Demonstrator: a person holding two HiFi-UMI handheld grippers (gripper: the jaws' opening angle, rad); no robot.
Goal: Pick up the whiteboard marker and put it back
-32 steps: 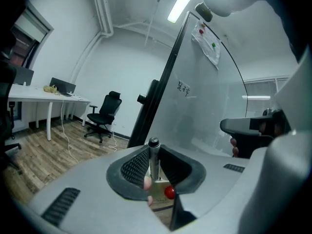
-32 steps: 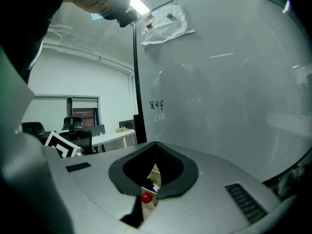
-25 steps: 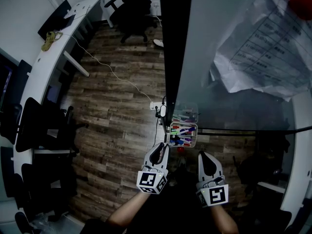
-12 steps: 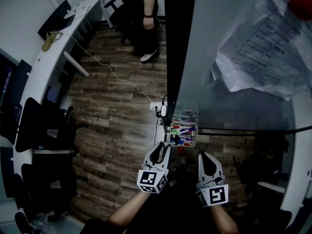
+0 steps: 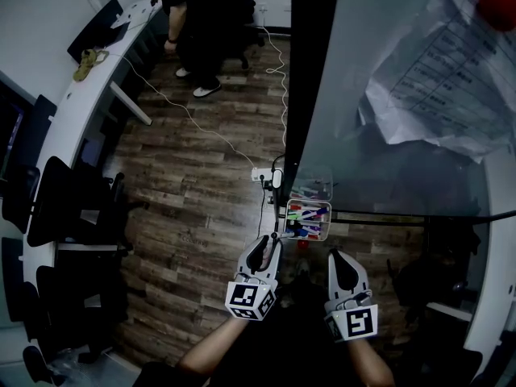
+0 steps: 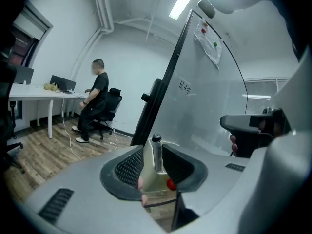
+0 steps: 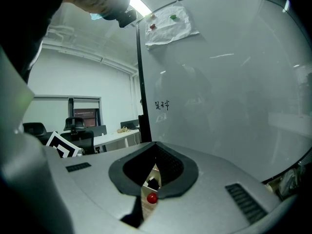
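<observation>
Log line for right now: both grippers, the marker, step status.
left gripper: open, jaws just been opening | whiteboard marker: upright between them, pads off it | right gripper: narrowly apart, empty | step: release looks under way

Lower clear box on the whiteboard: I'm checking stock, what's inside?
The lower clear box holds a jumble of coloured markers, green, pink and blue visible. Those underneath are covered, so no count.

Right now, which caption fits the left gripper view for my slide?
Left gripper, jaws just opening, with the marker upright between them, beside the whiteboard; a person at a desk.
</observation>
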